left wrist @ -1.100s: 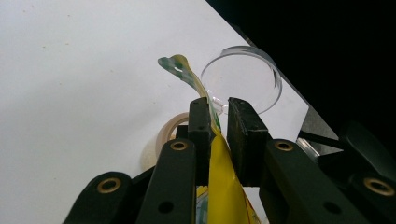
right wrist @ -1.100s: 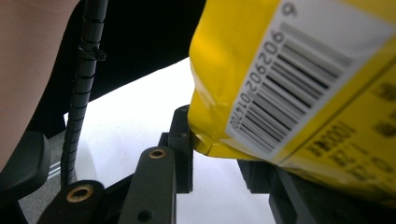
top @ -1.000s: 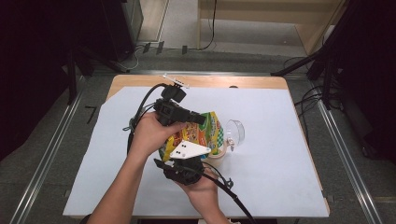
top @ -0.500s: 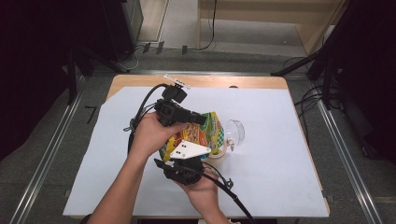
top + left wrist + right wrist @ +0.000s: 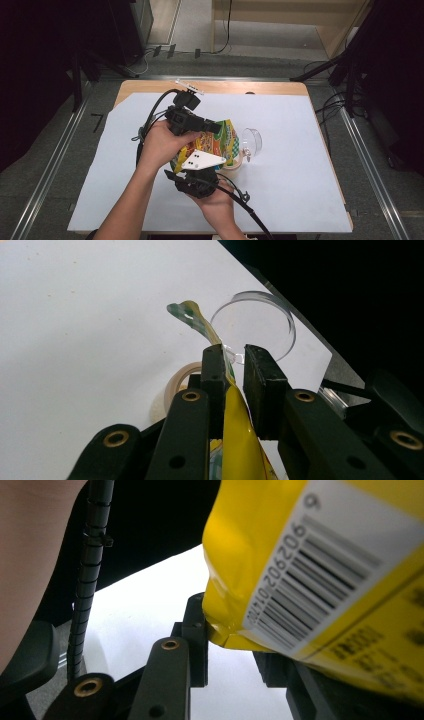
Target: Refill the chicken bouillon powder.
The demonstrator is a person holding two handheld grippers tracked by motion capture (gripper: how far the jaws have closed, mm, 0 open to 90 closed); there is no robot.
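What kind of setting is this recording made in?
Probably a lab or recording studio, not a home. A wooden table covered with a white sheet stands between metal floor rails, with cables trailing across the grey floor and dark stands around it.

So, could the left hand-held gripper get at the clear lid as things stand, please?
Probably not right away. The left hand-held gripper has a yellow packet between its jaws, though the clear lid lies just beyond its tips on the white sheet with nothing between.
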